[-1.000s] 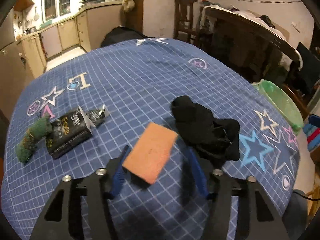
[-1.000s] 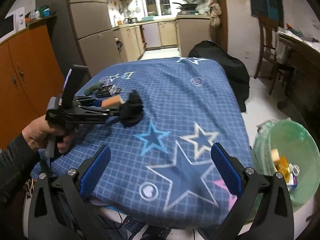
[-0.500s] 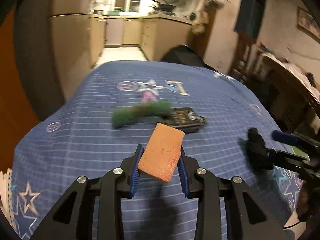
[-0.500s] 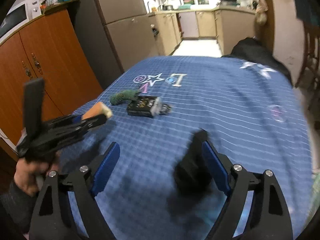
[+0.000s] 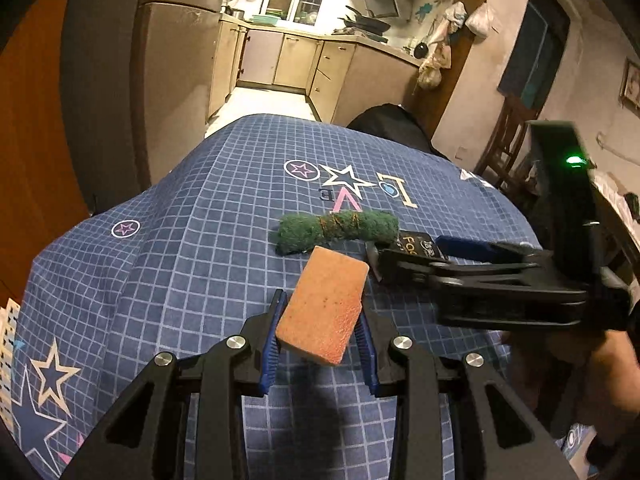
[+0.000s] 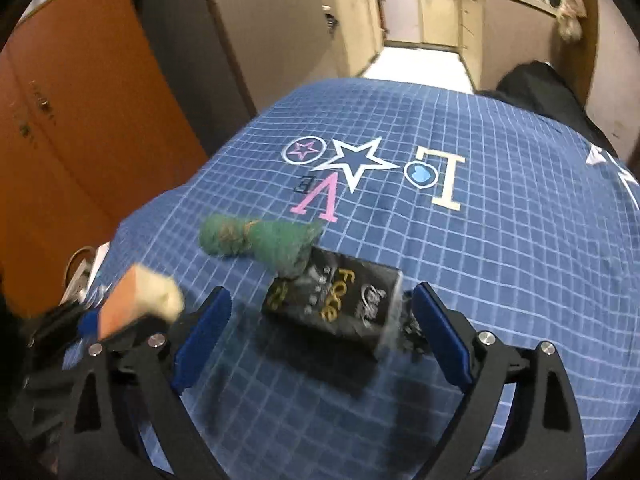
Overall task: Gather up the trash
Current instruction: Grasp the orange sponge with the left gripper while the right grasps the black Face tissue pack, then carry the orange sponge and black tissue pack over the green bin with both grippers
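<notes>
We are gripping an orange sponge in our left gripper while our right gripper, jaws just widening, is straddling a black packet beside a green scrubber on the blue tablecloth.

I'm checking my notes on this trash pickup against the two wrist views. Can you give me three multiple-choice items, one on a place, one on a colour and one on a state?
1. Where does the green scouring pad lie?
A. on the blue checked tablecloth, against the black packet
B. on the kitchen floor
C. between the right gripper's pads

2. What colour is the sponge?
A. white
B. orange
C. purple

3. How does the right gripper stand?
A. shut on the sponge
B. shut with nothing in it
C. open, its pads either side of the packet

Answers: 1 A, the right wrist view shows the pad's end touching the packet on the cloth. 2 B, it shows orange in the left gripper, which is shut on it. 3 C, gaps show between pads and packet.
</notes>
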Motion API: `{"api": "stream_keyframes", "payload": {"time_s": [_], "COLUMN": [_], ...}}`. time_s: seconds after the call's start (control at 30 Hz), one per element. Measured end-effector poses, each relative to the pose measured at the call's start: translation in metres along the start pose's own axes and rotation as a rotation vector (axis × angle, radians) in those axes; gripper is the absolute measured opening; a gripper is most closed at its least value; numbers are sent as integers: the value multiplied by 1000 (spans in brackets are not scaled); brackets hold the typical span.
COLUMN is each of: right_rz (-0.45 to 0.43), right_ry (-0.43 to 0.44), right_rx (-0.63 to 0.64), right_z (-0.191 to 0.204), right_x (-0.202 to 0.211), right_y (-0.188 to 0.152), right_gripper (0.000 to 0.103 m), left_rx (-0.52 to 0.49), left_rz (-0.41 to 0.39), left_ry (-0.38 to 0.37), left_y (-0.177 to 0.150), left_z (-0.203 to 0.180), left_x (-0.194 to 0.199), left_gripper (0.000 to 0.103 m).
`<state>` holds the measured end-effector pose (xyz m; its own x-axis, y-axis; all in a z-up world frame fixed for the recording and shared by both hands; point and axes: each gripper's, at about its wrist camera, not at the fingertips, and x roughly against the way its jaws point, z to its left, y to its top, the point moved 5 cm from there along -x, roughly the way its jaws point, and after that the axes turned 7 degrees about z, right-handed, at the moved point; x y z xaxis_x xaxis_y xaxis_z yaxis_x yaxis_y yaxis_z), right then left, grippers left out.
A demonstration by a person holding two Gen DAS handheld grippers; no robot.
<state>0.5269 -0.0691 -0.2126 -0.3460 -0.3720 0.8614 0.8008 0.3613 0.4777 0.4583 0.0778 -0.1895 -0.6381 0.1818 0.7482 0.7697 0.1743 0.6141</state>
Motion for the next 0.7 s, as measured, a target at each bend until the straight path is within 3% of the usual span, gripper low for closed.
{"api": "stream_keyframes", "payload": {"time_s": [0.1,0.17,0.47,0.7], "right_rz": [-5,-18,-80,-195], "right_ry": [-77,-115,-122,-156], "right_rx": [-3,10,15,22], "right_z": [4,5,0,-10], "right_x": [-8,-5,40,114], "right_y": [1,0,-46,-81], "right_gripper": [88,65,60,60], "left_rx": [20,16,-3,-64], "left_rz": [6,7,5,-28], "left_ry": [-9,-8,-18,-28], "left_y": [-1,-4,-13,-21], "left_z": [2,3,-20,-59], "left_x": [1,3,4,24], "left_gripper": [34,34,34,34]}}
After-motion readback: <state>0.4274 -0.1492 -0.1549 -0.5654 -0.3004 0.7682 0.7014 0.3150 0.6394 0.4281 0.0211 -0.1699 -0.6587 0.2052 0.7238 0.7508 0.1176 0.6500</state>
